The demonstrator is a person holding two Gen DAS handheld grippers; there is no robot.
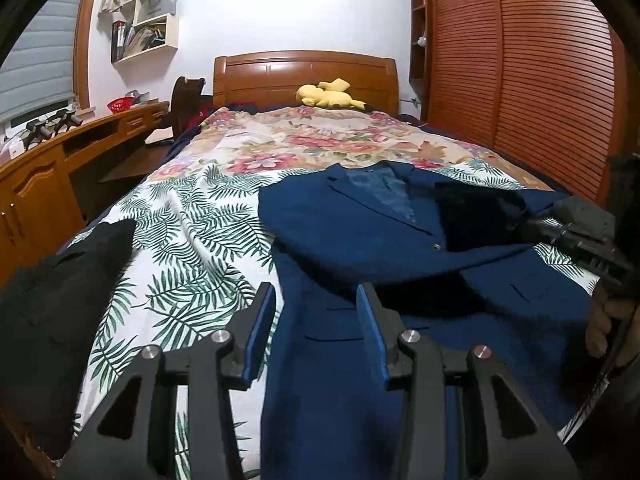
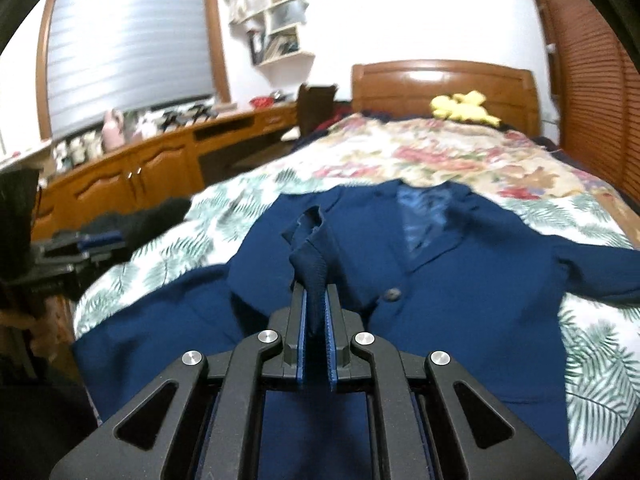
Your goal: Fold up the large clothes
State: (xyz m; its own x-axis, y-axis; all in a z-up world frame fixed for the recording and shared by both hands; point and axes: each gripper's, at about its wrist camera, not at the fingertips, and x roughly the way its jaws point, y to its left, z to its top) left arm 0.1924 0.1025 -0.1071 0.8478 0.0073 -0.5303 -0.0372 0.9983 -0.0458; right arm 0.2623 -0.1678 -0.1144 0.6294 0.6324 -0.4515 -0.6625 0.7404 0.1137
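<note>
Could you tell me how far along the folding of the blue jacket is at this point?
Early. Done: the blue jacket lies face up on the bed. In hand: the right gripper is shut on a pinch of its fabric; the left gripper hovers open over the hem. Left: no fold is finished yet.

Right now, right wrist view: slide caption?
Right gripper shut on a fold of the blue jacket spread on the bed.

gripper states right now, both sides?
Left gripper: open, nothing between the jaws, above the blue jacket.
Right gripper: shut on a fold of the blue jacket.
</note>
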